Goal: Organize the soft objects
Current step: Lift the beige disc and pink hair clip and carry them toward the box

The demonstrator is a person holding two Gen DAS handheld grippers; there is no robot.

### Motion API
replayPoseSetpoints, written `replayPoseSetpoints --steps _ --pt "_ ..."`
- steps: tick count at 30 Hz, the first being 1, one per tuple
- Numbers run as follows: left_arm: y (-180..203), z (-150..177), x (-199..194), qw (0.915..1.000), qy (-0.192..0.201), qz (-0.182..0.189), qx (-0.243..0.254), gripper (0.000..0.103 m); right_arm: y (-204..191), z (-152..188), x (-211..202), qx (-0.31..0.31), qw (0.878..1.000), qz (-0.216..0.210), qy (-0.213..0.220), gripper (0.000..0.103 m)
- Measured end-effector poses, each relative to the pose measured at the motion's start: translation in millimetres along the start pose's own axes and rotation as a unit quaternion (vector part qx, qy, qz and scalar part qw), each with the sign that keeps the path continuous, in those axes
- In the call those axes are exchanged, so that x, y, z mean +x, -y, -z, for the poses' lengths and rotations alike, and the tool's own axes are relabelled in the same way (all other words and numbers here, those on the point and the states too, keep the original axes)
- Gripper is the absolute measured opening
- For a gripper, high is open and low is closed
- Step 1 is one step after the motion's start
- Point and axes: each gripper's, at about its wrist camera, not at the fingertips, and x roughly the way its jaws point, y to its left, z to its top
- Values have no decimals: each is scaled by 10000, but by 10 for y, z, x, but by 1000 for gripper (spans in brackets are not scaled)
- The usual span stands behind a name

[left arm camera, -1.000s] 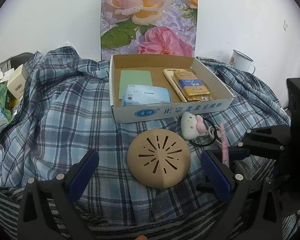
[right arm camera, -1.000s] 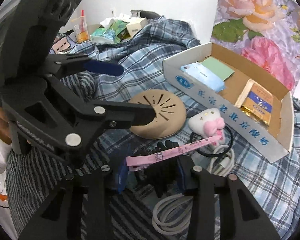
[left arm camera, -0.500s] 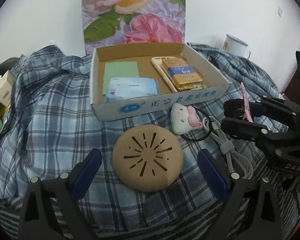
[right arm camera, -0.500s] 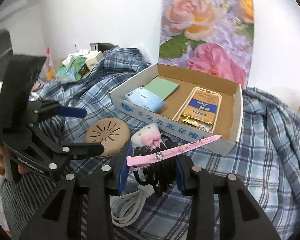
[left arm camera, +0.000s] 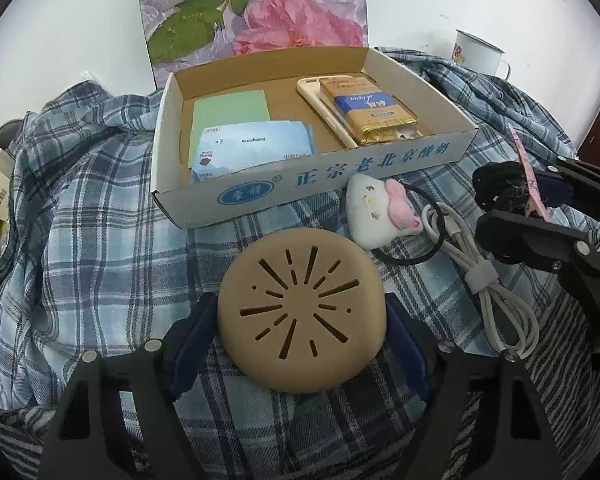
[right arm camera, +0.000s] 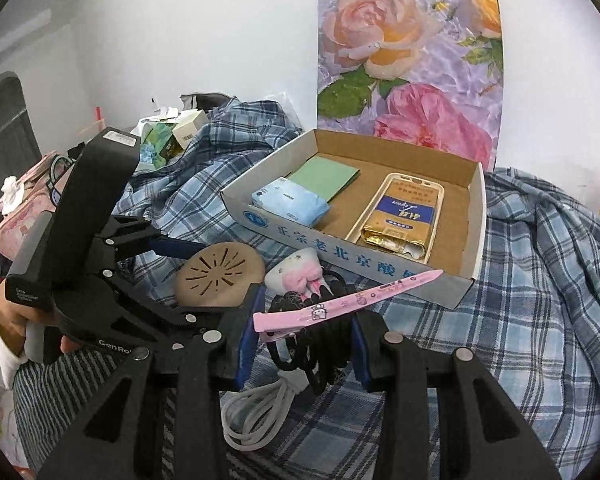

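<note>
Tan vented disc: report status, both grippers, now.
Left gripper straddles tan vented disc, contact unclear. Right gripper shut on black hair ties with pink clip. Cardboard box directly beyond.

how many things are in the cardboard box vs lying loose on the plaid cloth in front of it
in the cardboard box: 4 (green pad, blue wipes pack, phone case, gold pack)
loose on the plaid cloth: 4 (tan disc, plush toy, black hair tie, white cable)
total: 8

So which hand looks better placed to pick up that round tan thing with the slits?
The left gripper, probably. Its two blue fingers sit either side of the round tan pad. The right gripper is already shut on a bundle of black hair ties with a pink hair clip.
</note>
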Motion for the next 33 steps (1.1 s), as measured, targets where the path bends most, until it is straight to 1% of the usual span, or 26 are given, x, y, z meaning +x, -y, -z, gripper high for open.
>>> replayPoseSetpoints --steps 5,10,15,21,23,26,28,30,33 --pt "-90 54 -155 9988 373 246 -180 80 -37 3 -13 -76 10000 28 32 38" --pt "-146 67 -316 9965 725 292 -298 80 -25 0 -50 -72 9999 35 136 38" --pt "-139 62 -428 9944 986 245 -293 80 -67 -20 -107 -193 9993 72 306 38" --pt "-74 56 -628 9904 1371 112 -135 80 -132 -39 -158 -380 9982 208 425 38" --pt "-57 51 -694 9894 1447 14 -88 80 -155 -64 -203 -435 9977 177 496 38" --pt "-49 51 -823 9865 1638 -83 -39 80 -206 -105 -278 -520 9965 281 596 38" --pt "-46 38 -906 9843 1761 -104 -26 80 -261 -133 -320 -556 9957 449 597 38" --pt "-45 27 -1001 9823 1867 -151 -10 80 -334 -167 -369 -677 9947 456 627 38" --pt "-77 -6 -1134 9793 2008 -254 -23 80 -423 -243 -489 -798 9925 493 784 38"
